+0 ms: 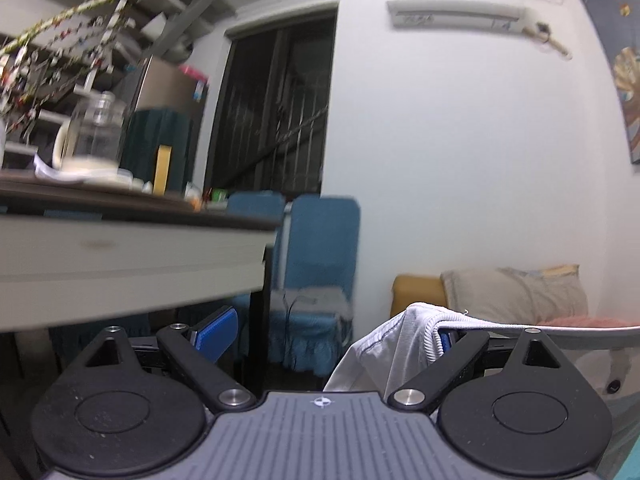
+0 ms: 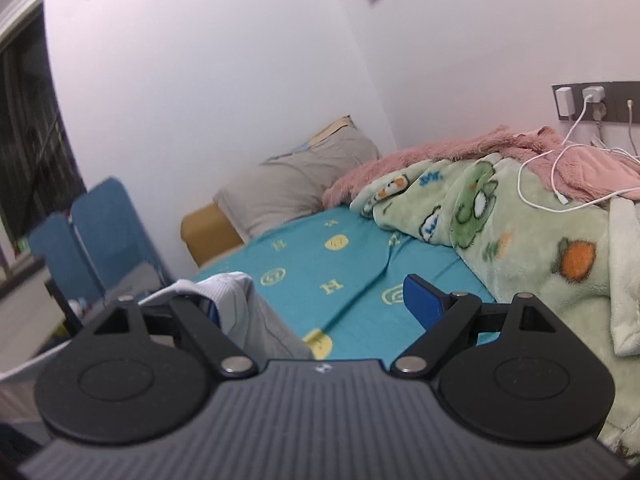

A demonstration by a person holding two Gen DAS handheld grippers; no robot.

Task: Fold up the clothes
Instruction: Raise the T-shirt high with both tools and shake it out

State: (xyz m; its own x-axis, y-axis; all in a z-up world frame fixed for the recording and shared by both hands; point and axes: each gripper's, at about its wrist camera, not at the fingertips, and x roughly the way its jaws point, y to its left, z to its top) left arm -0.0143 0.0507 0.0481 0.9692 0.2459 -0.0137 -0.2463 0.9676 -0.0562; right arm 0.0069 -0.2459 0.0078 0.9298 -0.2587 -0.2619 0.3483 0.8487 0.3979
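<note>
White garment (image 1: 384,344) draped over left gripper's (image 1: 328,334) right finger.

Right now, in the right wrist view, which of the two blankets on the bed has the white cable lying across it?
Both carry it: the white cable crosses the pink fluffy blanket, then loops onto the green cartoon-print blanket, where its plug end rests.

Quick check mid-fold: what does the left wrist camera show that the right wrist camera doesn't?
Left wrist only: a table with a glass jar on it, and a wall air conditioner.

Right wrist only: the teal bedsheet, a green cartoon blanket and a white charging cable.

Both: the white garment draped over one open finger, blue chairs, and the pillow.
</note>
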